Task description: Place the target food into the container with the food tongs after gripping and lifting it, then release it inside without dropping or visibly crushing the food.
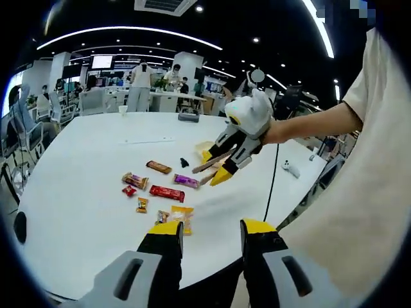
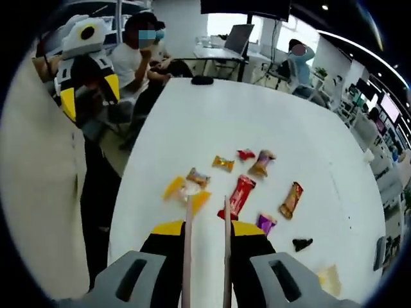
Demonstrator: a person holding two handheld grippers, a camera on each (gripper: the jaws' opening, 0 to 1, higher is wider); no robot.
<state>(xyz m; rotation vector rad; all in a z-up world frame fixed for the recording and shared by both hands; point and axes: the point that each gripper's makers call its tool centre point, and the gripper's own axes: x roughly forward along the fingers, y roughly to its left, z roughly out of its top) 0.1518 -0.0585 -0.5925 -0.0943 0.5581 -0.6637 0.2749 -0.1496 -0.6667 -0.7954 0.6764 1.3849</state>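
Here, over the near edge of the white worktop (image 1: 77,192), my left gripper (image 1: 212,234) hangs with its yellow-tipped fingers (image 1: 168,230) apart and nothing between them.

My right gripper (image 2: 205,228) is clamped on the food tongs (image 2: 188,250) — two thin wooden arms running forward from between my fingers, their tips apart and above the worktop, not touching any wrapper. In the left gripper view the same right gripper shows from the front, held up over the far side of the snacks, the tongs sticking out between its fingers.

The food lies scattered in a loose cluster mid-worktop: a long red bar (image 2: 241,194) just ahead of the tong tips, a yellow-orange packet (image 2: 186,189) beside the left tip, a small orange candy (image 2: 223,163), a small red one (image 2: 245,154), a brown-and-purple wrapper (image 2: 262,163), a brown bar (image 2: 291,199) further right and a purple packet (image 2: 265,222) near my right finger. A small black object (image 2: 302,244) sits apart from them, and a pale clear container (image 2: 329,280) rests beyond it by the worktop's edge. Which snack is the target I cannot tell.
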